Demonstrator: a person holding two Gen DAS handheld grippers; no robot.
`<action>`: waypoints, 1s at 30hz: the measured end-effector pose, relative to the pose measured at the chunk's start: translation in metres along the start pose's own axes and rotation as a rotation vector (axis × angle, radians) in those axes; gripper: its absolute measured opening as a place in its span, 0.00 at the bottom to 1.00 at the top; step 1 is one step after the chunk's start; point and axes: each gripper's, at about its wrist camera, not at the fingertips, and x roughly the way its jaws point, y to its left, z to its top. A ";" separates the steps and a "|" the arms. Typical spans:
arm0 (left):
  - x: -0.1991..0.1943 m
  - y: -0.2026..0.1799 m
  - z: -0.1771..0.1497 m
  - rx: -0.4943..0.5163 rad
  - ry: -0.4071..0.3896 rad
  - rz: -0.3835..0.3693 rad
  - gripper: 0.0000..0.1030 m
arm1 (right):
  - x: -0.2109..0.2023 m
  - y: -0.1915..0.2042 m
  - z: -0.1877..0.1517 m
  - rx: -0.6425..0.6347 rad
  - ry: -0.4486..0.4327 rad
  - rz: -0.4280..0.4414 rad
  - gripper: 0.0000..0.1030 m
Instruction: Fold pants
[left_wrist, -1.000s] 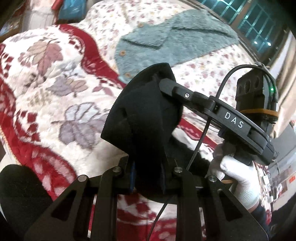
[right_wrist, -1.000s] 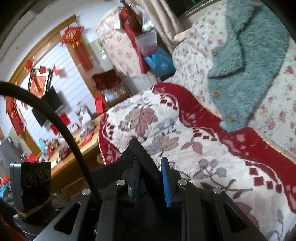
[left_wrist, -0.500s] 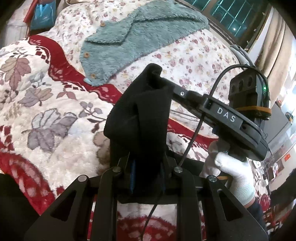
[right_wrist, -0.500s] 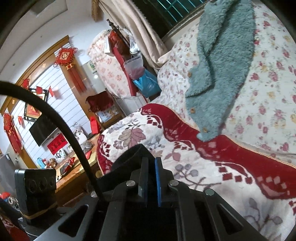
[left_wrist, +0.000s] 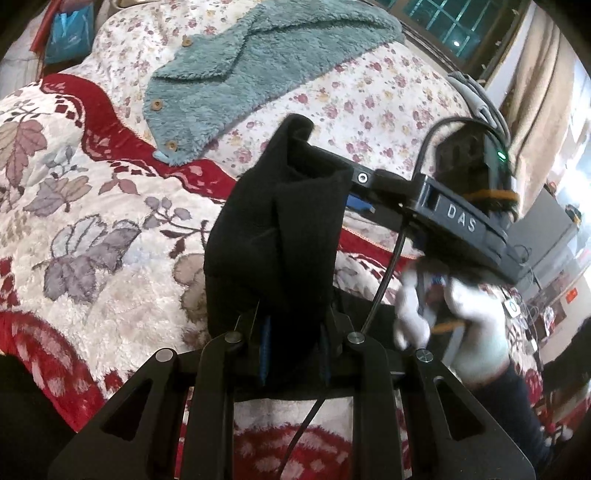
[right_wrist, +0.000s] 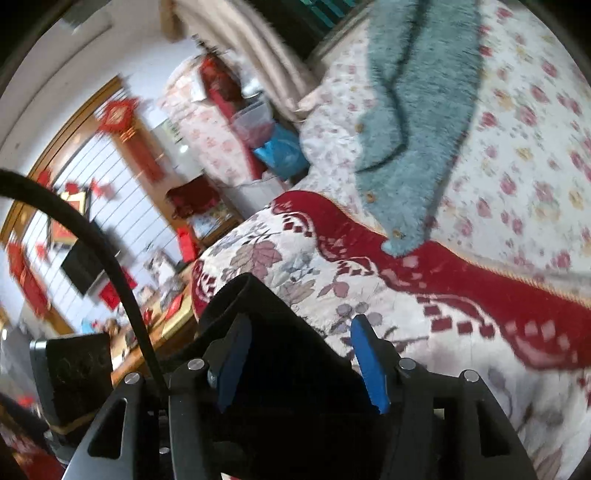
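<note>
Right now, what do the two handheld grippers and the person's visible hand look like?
Both are black two-finger frames with silver pivot screws and blue finger pads. The right gripper bears white "DAS" lettering, a black cable, and a black camera block with an orange band and a green light. The right hand wears a white glove and dark sleeve.

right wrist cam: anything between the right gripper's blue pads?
Yes. In the right wrist view the black pants sit between the right gripper's fingers, whose jaws have just been opening; the pads stand clear of the cloth.
</note>
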 end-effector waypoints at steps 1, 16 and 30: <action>-0.001 0.001 0.000 0.013 0.006 -0.015 0.19 | 0.002 -0.003 0.003 -0.004 0.020 0.035 0.57; -0.009 0.039 0.006 0.117 0.039 -0.117 0.19 | 0.081 -0.005 0.031 -0.140 0.255 0.385 0.56; -0.007 0.013 0.012 0.131 0.045 -0.220 0.19 | 0.018 0.011 0.020 -0.170 0.085 0.202 0.15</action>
